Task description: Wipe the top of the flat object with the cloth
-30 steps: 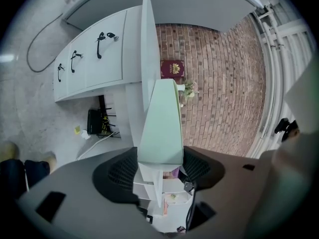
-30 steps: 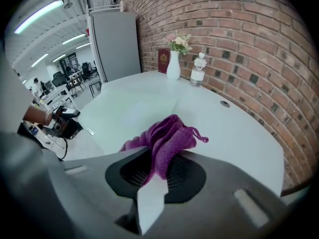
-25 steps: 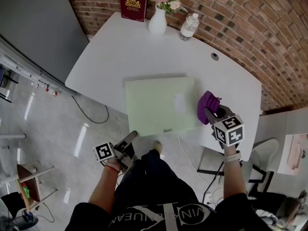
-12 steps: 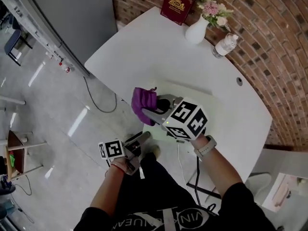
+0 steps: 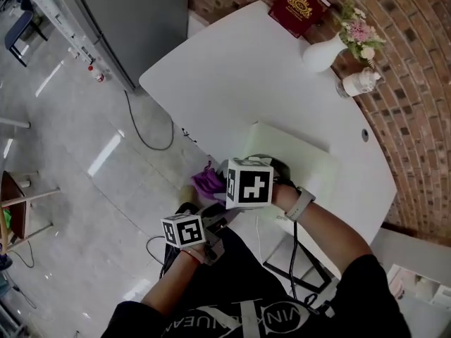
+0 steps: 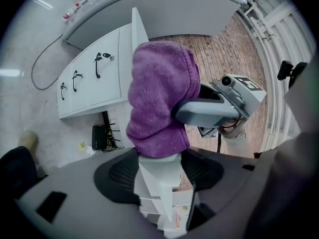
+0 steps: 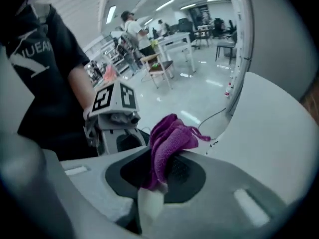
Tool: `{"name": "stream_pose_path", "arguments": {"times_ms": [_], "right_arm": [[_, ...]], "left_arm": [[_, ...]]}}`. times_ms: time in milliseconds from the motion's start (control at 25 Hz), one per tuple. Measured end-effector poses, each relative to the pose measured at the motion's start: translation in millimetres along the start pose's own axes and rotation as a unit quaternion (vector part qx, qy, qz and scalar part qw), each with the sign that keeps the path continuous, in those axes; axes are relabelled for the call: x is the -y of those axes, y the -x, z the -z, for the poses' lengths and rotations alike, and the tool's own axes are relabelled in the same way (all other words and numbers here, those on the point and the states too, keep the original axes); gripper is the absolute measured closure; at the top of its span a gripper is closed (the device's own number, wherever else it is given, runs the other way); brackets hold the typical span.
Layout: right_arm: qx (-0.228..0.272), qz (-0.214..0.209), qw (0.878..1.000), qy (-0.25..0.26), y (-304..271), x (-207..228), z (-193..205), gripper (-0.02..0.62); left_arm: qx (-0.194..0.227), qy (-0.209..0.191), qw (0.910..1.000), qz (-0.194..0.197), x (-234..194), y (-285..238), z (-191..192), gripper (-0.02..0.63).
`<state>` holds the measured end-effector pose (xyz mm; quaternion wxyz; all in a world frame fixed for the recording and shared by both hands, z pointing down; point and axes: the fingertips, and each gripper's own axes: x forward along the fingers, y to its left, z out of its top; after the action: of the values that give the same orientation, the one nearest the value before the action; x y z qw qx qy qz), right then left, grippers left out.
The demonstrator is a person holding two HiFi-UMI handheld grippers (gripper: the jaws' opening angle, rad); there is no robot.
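Nearest the person, the left gripper (image 6: pixel 159 161) stands with jaws apart, gripping nothing, the purple cloth (image 6: pixel 159 98) bunched just before its tips. The right gripper (image 7: pixel 155 180) clamps that cloth, holding it off the near edge of the white table (image 5: pixel 232 69), above the floor (image 5: pixel 84 153). Beyond, the pale green flat object (image 5: pixel 303 153) lies on the table. A red book (image 5: pixel 299 7), vase (image 5: pixel 323 53) and bottle (image 5: pixel 359 83) stand along the far brick wall (image 5: pixel 416 83).

Red book (image 5: pixel 299 7), white vase (image 5: pixel 318 53) of flowers, water bottle (image 5: pixel 358 84), white table (image 5: pixel 232 76)
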<state>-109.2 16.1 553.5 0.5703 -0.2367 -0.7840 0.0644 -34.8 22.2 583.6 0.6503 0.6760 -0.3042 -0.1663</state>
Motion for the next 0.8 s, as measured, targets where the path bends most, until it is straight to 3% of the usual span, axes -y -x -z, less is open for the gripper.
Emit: {"name": "stream_pose_path", "arguments": {"times_ms": [120, 200, 560, 800], "right_arm": [[-0.078, 0.028, 0.994, 0.077, -3, 12, 19, 0.531], [-0.092, 0.035, 0.991, 0.095, -2, 20, 26, 0.531], [-0.103, 0.073, 0.987, 0.099, 20, 57, 41, 0.531], [-0.136, 0.14, 0.975, 0.109, 41, 95, 53, 0.531]], "left_arm": [[0.0, 0.004, 1.0, -0.002, 0, 0, 1, 0.341], [0.008, 0.007, 0.9999, -0.007, -1, 1, 1, 0.341], [0.018, 0.013, 0.9997, -0.012, 0, 1, 1, 0.341], [0.024, 0.012, 0.9995, -0.018, -2, 2, 1, 0.342]]}}
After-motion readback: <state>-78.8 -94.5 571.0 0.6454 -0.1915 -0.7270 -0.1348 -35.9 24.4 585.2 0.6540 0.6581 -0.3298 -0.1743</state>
